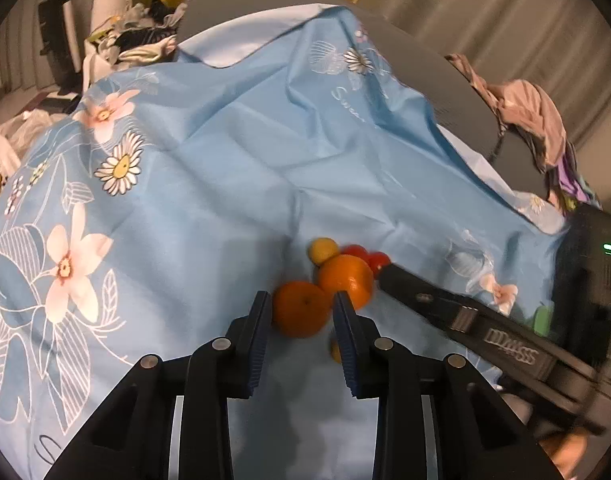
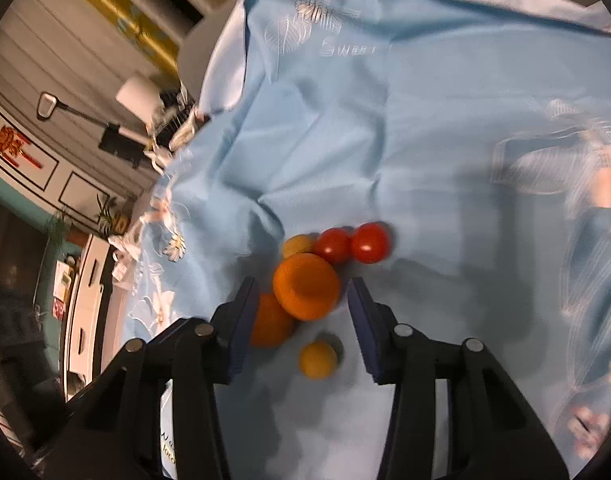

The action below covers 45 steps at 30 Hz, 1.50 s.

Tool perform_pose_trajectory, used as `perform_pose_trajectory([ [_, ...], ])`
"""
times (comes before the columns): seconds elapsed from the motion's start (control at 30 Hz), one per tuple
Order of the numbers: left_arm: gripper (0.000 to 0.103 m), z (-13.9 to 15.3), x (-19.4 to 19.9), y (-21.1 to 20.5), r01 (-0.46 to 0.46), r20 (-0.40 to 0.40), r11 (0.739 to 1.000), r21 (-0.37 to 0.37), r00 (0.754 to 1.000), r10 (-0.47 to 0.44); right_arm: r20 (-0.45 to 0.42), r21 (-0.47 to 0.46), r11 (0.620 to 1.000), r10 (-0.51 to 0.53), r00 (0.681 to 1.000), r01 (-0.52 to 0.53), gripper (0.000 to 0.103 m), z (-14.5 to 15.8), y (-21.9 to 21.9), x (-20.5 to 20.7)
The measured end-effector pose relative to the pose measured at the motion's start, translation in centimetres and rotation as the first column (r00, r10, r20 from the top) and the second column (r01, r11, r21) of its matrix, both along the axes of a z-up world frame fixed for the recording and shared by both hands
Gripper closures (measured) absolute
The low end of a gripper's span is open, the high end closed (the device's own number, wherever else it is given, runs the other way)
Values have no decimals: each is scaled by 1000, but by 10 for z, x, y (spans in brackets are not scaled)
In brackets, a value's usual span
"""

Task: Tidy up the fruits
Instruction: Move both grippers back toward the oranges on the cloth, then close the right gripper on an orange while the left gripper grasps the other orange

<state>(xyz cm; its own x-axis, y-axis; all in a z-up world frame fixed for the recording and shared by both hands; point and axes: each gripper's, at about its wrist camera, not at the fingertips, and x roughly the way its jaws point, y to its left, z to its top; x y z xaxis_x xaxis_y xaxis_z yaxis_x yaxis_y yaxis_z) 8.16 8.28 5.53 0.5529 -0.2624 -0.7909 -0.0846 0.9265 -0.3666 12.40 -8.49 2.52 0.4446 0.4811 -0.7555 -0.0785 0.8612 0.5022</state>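
Close by, yellow fruit [image 2: 318, 359] and tomatoes [image 2: 351, 243] crowd oranges [image 2: 307, 286]

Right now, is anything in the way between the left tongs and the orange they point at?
Nothing visible. The near orange already sits between the left tongs, on the blue cloth. A second orange crowds its far side, and the right tongs reach in beside that.

Each camera sits on its own gripper, looking steeply down along the fingers, close over the blue cloth [image 1: 225, 152]. Both views share the small fruit cluster [image 2: 307, 286] from neighbouring sides.
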Motion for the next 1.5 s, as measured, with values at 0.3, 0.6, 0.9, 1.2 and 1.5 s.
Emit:
perform_pose_trajectory([
  [0.3,71,-5,4,4,18,-22,999,-49,1000,-19,-17,-15,1000,-26,1000,26,61,-16,3,7],
  [0.6,71,-20,16,-13,57,-68,996,-70,996,-62,30,-62,985,-161,987,162,61,20,-56,-55],
  [0.9,71,-22,18,-23,31,-68,999,45,997,-28,12,-175,962,-211,977,210,60,1,-79,-74],
  [1.2,70,-27,18,-38,-2,-47,986,165,999,10,3,-179,968,-176,984,174,60,-2,-71,-74],
  [1.5,60,-28,26,-45,-8,-49,984,181,999,17,2,-218,963,-164,986,161,59,-6,-66,-72],
])
